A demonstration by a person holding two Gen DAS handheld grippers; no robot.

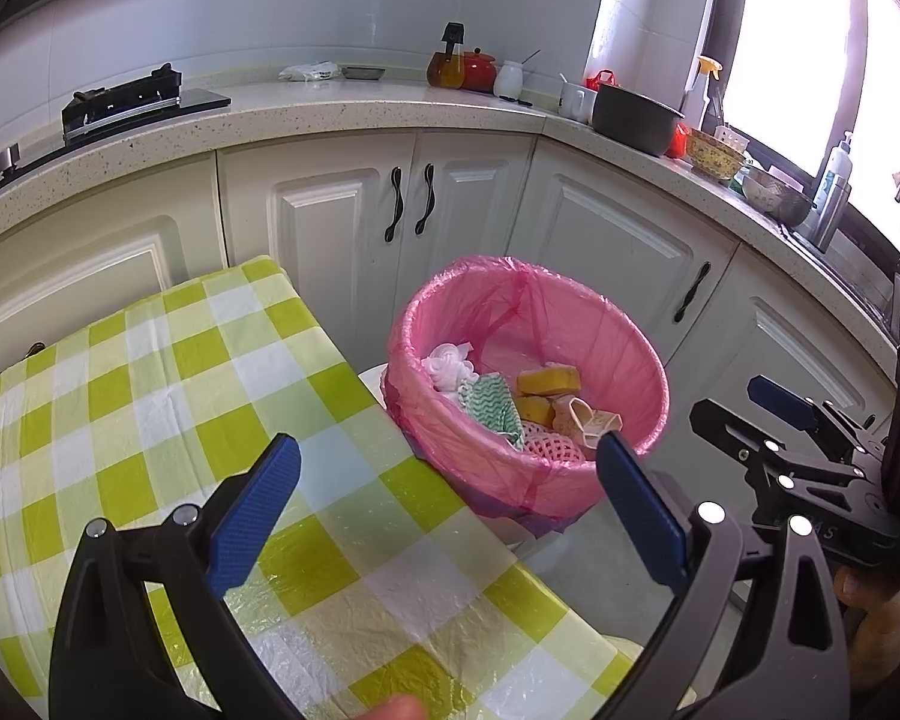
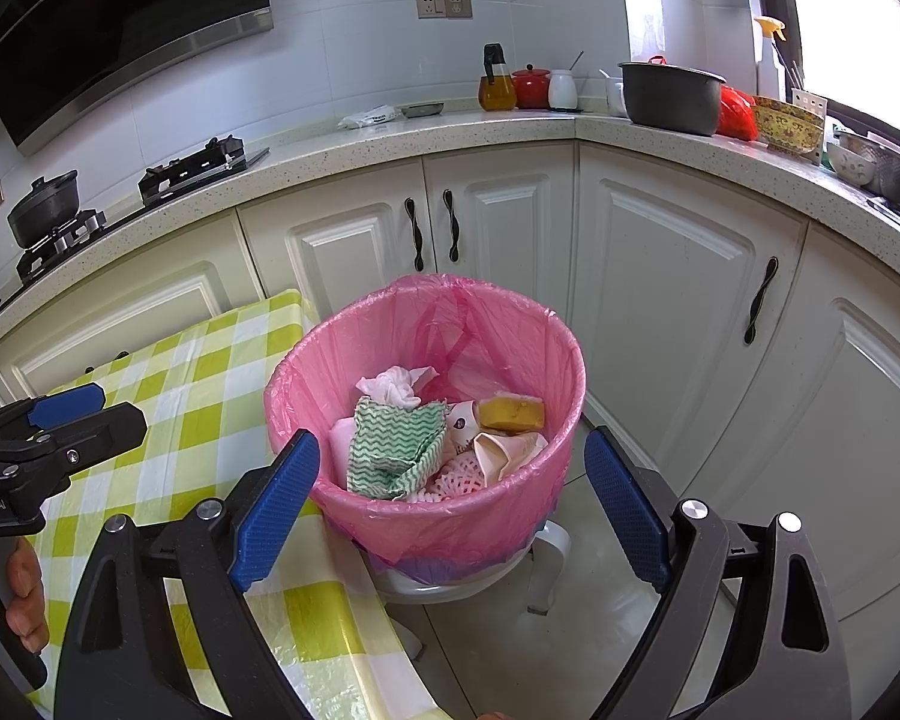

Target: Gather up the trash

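Two hand-held grippers hover side by side over a kitchen table, both angled down toward a round bin lined with a thin pink plastic bag [image 2: 450,354]. The left gripper [image 1: 450,498] stands with its ribbed blue pads [image 1: 258,516] wide apart and nothing between them; its left finger hangs over the glossy, crinkled yellow-green and white checked tablecloth [image 1: 150,396], its right finger over the bin's near rim. A hand [image 2: 24,594] grips its black handle from below, seen at the left edge of the right wrist view.

Ahead of the left gripper's fingers, the bin sits just beside the table's edge on a white plastic stool [image 2: 546,564]. Inside lies the collected trash: a crumpled white tissue [image 2: 393,387], a green-and-white wavy-patterned cloth [image 2: 396,447], a yellow sponge block [image 2: 510,411], a crushed pale paper cup [image 2: 504,450] and a pink foam fruit net [image 2: 456,477].

The right gripper [image 2: 453,504] is likewise spread wide and empty, its textured blue pads flanking the bin's near wall, left pad at the tablecloth's edge, right pad over the pale floor tile. Beyond the fingers run cream panelled cabinet doors [image 2: 678,276] with black curved handles beneath a speckled stone countertop [image 2: 390,138].
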